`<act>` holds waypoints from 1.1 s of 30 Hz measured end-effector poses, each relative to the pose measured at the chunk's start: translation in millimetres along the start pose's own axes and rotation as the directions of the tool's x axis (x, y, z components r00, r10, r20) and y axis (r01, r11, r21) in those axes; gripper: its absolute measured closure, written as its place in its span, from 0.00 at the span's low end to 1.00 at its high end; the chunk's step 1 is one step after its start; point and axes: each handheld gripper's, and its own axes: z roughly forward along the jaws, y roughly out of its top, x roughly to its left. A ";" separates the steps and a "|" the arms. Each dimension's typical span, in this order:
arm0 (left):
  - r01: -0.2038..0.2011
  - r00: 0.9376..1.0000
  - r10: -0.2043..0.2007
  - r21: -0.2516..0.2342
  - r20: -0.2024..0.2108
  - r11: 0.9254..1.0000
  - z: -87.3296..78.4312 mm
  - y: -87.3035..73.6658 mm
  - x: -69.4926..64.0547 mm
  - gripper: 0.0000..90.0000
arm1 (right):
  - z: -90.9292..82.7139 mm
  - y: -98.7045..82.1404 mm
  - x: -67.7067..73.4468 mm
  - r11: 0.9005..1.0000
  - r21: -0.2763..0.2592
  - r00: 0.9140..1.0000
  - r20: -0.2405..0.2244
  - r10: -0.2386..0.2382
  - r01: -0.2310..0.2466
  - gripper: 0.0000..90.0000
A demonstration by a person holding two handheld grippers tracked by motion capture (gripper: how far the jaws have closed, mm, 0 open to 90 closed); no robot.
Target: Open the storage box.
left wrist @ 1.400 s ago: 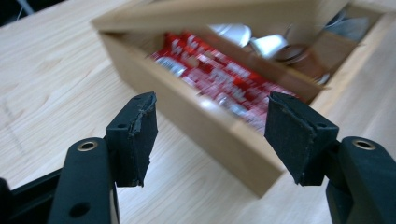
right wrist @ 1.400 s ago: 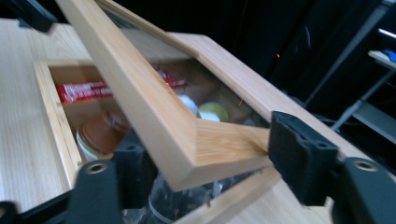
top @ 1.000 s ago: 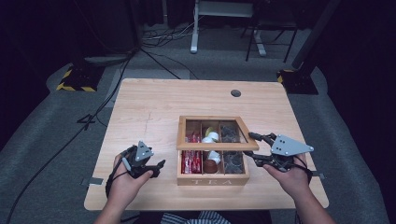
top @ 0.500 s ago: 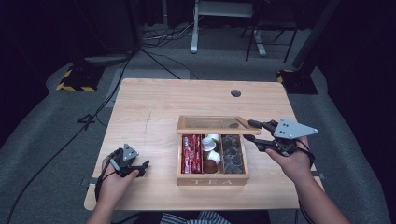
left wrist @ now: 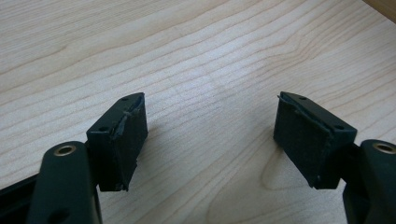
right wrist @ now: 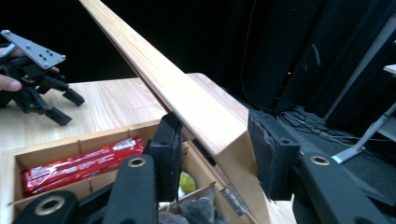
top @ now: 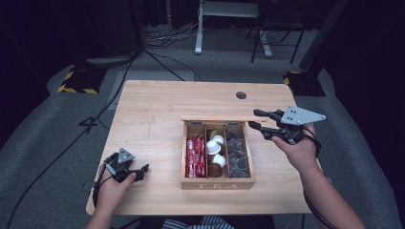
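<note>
A wooden tea box (top: 217,183) sits right of centre in the high view, on the light wooden table (top: 153,114). Its left compartment holds red packets (top: 196,156), the middle one small white cups (top: 213,145) and a dark brown pod (top: 215,170), the right one dark grey pieces (top: 237,151).

The box's lid (top: 223,118) stands raised on its hinges, showing in the high view as a thin pale strip along the far edge. In the right gripper view it is a long plank running from upper left down to the centre.

The right gripper (top: 256,125), at centre right of the high view, has the lid's corner between its jaws; these have just been closing, and the lid's corner lies against them. The left gripper (left wrist: 210,135), at lower left of the high view, rests on bare table with jaws moderately apart and empty, well away from the box.
</note>
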 end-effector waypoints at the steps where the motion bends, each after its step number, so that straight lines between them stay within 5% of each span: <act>1: 0.000 1.000 0.000 0.000 0.000 1.000 0.0 0.0 0.0 0.29 | 0.6 1.7 -1.5 1.000 0.005 1.000 0.002 -0.001 0.000 0.64; 19: -0.002 1.000 0.002 0.002 -0.001 1.000 1.9 1.7 0.2 0.26 | 22.4 22.4 -34.2 1.000 0.013 0.997 0.081 -0.001 0.000 0.65; 33: -0.006 1.000 0.006 0.004 0.001 1.000 2.4 2.4 0.5 0.25 | 47.1 30.4 -62.8 0.998 0.017 0.989 0.131 0.064 -0.067 0.60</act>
